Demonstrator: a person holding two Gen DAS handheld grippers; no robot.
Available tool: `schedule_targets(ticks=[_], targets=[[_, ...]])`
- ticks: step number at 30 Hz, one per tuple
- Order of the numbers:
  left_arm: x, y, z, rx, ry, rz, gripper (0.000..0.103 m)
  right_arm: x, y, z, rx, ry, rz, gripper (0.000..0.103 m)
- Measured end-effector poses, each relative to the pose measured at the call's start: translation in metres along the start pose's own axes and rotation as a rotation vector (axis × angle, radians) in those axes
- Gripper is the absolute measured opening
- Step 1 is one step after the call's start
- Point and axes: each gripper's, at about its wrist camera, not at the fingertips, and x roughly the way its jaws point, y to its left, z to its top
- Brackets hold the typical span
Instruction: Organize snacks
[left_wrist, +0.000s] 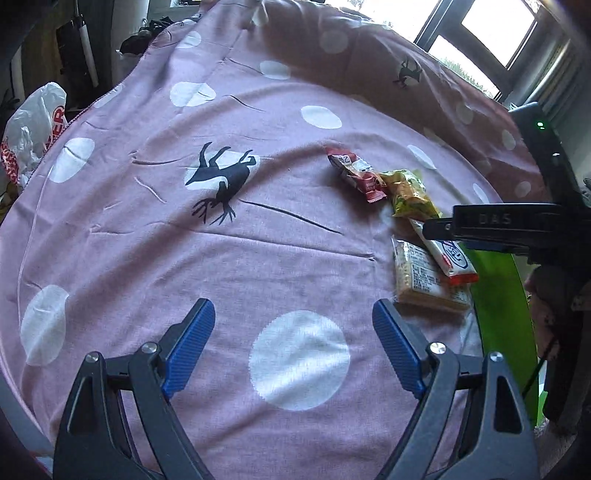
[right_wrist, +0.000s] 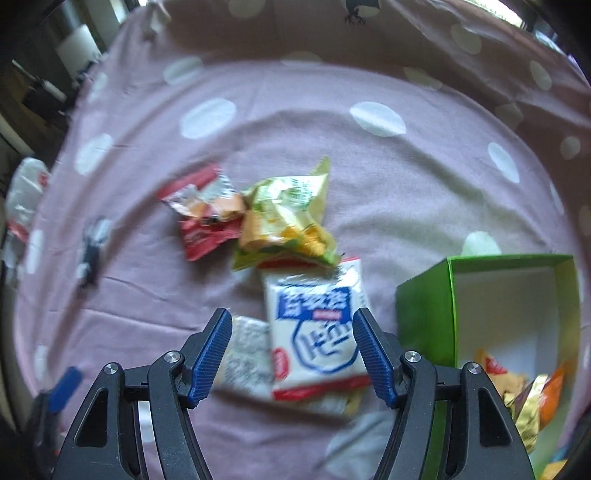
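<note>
Several snack packets lie on a pink spotted bedsheet (left_wrist: 258, 258). A white-and-blue packet (right_wrist: 317, 339) lies between the open jaws of my right gripper (right_wrist: 291, 354), over a clear cracker pack (right_wrist: 247, 358). A yellow-green packet (right_wrist: 288, 221) and a red packet (right_wrist: 203, 210) lie beyond it. A green box (right_wrist: 424, 317) at the right holds a few snacks (right_wrist: 528, 391). My left gripper (left_wrist: 293, 343) is open and empty over the sheet, left of the same packets: the red one (left_wrist: 356, 173), the yellow-green one (left_wrist: 410, 192), the white-and-blue one (left_wrist: 443, 251) and the cracker pack (left_wrist: 421, 277).
The right gripper's black body (left_wrist: 517, 221) reaches in at the right of the left wrist view, above the green box edge (left_wrist: 506, 314). A white-and-red plastic bag (left_wrist: 33, 129) sits off the bed at the left. A window (left_wrist: 480, 33) is at the back.
</note>
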Motion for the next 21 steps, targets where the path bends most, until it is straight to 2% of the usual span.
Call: schedule_targets(ticks=[5,10,11,13,16,17,18,19,20,21], targets=[[0.0,0.003,0.001,-0.03,0.025,-0.074,0.087,0.018,0.008,0.005,-0.055,0.04,-0.084,0.068],[-0.004,0.002,0.001,-0.036,0.015,-0.067,0.087,0.036,0.011,0.01,-0.109,0.084,-0.148,0.068],[-0.004,0.003,0.001,-0.038,0.015,-0.07,0.087,0.038,0.01,0.01,-0.109,0.085,-0.14,0.068],[-0.004,0.004,0.001,-0.042,0.014,-0.068,0.087,0.035,0.006,0.009,-0.106,0.08,-0.111,0.058],[-0.004,0.005,0.002,-0.04,0.009,-0.045,0.087,0.026,-0.008,0.002,-0.067,0.055,-0.072,0.053],[-0.004,0.005,0.002,-0.039,0.01,-0.039,0.087,0.022,-0.011,-0.002,-0.056,0.038,-0.055,0.048],[-0.004,0.005,0.001,-0.039,0.012,-0.033,0.087,0.016,-0.014,-0.006,-0.057,0.017,-0.043,0.033],[-0.003,0.006,0.001,-0.039,0.013,-0.028,0.087,0.008,-0.015,-0.012,-0.05,-0.006,-0.025,0.03],[-0.002,0.006,0.001,-0.039,0.014,-0.022,0.087,-0.001,-0.017,-0.017,-0.036,-0.027,-0.015,0.022],[-0.002,0.007,0.001,-0.041,0.014,-0.017,0.087,-0.009,-0.018,-0.02,-0.028,-0.039,0.012,0.02]])
